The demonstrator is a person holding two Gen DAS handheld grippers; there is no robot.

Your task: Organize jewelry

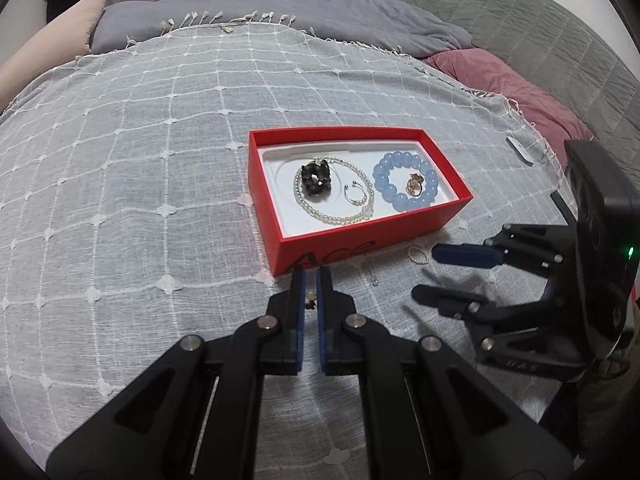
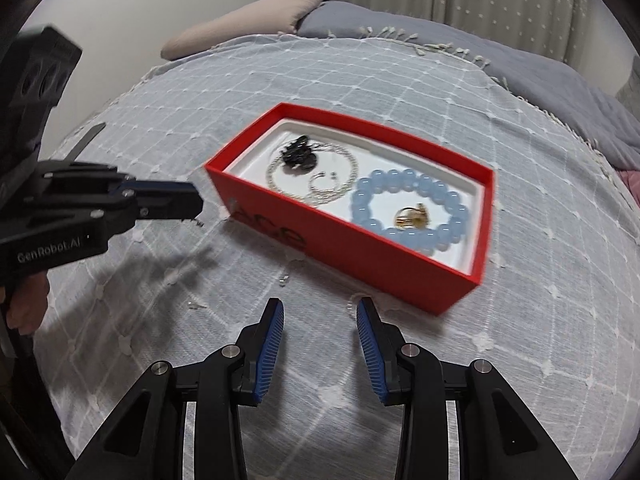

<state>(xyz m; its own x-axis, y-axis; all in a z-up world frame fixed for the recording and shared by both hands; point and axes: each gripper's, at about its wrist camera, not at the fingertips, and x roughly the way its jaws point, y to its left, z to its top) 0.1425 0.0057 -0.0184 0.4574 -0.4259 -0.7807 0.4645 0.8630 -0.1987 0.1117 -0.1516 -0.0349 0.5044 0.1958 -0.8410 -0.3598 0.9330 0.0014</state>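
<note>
A red box (image 1: 280,216) (image 2: 360,256) lies on the grey checked bedspread. In it are a pearl necklace (image 1: 340,218), a black cluster piece (image 1: 316,178), a silver ring (image 1: 354,192), a blue bead bracelet (image 1: 404,200) (image 2: 408,204) and a gold ring (image 1: 414,186) (image 2: 410,216). My left gripper (image 1: 310,280) (image 2: 196,208) hovers in front of the box, shut on a small earring (image 1: 310,300). To its right, my right gripper (image 1: 424,274) (image 2: 320,308) stands open above the bedspread, nothing between its fingers. A tiny pearl ring (image 1: 418,256) (image 2: 352,302) lies by its right fingertip. A small silver piece (image 1: 375,280) (image 2: 284,279) lies loose in front of the box.
Another tiny silver bit (image 2: 195,305) lies on the spread left of my right gripper. A white flat object (image 1: 520,151) sits at the spread's right edge. Grey and pink bedding (image 1: 500,80) and a beige pillow (image 2: 248,20) lie behind. A person's hand (image 2: 24,300) holds the left gripper.
</note>
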